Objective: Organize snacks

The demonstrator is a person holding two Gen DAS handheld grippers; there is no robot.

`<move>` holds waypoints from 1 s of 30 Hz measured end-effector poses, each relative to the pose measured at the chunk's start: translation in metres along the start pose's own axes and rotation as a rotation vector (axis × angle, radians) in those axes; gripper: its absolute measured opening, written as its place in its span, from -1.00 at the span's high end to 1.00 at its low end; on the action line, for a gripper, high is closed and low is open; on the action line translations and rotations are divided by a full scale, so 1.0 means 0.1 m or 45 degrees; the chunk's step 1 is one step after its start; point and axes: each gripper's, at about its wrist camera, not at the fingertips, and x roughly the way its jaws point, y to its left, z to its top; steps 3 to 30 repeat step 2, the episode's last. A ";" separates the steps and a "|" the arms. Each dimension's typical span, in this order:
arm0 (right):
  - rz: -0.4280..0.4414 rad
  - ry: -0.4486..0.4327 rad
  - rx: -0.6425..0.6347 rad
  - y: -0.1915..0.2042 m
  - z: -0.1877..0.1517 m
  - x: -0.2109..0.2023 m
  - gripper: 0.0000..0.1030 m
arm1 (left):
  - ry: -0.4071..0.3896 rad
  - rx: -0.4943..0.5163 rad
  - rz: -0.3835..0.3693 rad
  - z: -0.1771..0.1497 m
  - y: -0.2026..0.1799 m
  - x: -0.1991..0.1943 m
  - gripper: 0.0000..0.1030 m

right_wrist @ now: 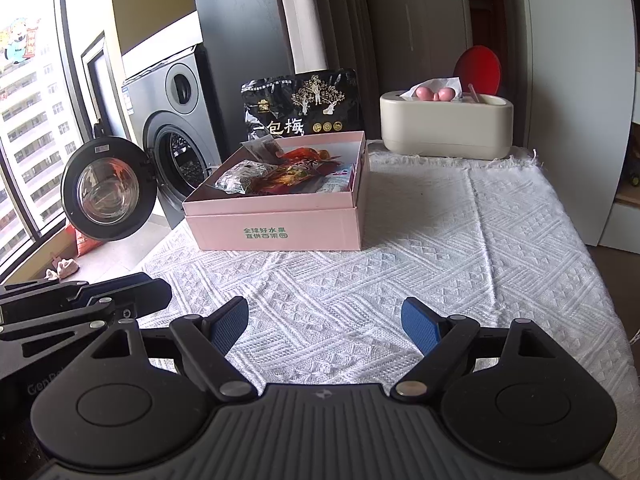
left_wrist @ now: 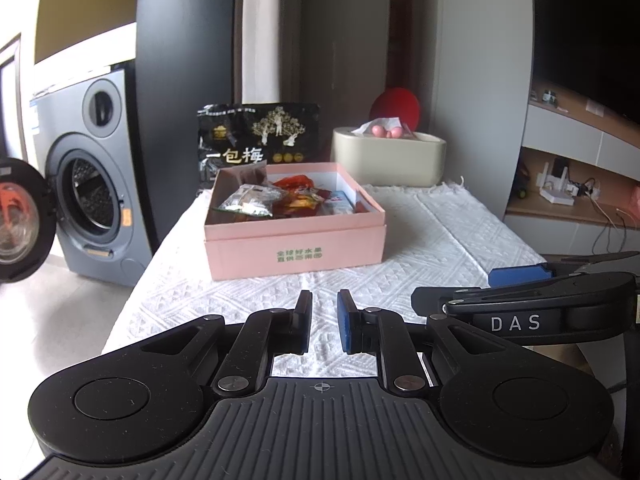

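A pink box (left_wrist: 296, 246) (right_wrist: 276, 226) stands on the white cloth and holds several wrapped snacks (left_wrist: 280, 200) (right_wrist: 288, 176). A large black snack bag (left_wrist: 260, 136) (right_wrist: 304, 106) stands upright behind it. My left gripper (left_wrist: 325, 322) hovers low over the cloth in front of the box, its jaws a narrow gap apart and empty. My right gripper (right_wrist: 326, 326) is wide open and empty, nearer the table's front; it also shows in the left wrist view (left_wrist: 520, 280) at the right.
A cream tissue holder (left_wrist: 390, 156) (right_wrist: 446, 120) with pink items sits at the back right, a red disc (right_wrist: 478, 68) behind it. A washing machine (left_wrist: 92, 176) (right_wrist: 172, 136) with its door open stands left of the table. Shelving (left_wrist: 580, 168) is at the right.
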 end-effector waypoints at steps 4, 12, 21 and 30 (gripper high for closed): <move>0.005 -0.012 -0.038 0.01 0.00 0.04 -0.65 | 0.015 -0.014 0.003 0.00 0.03 0.05 0.65; 0.005 -0.012 -0.038 0.01 0.00 0.04 -0.65 | 0.015 -0.014 0.003 0.00 0.03 0.05 0.65; 0.005 -0.012 -0.038 0.01 0.00 0.04 -0.65 | 0.015 -0.014 0.003 0.00 0.03 0.05 0.65; 0.005 -0.012 -0.038 0.01 0.00 0.04 -0.65 | 0.015 -0.014 0.003 0.00 0.03 0.05 0.65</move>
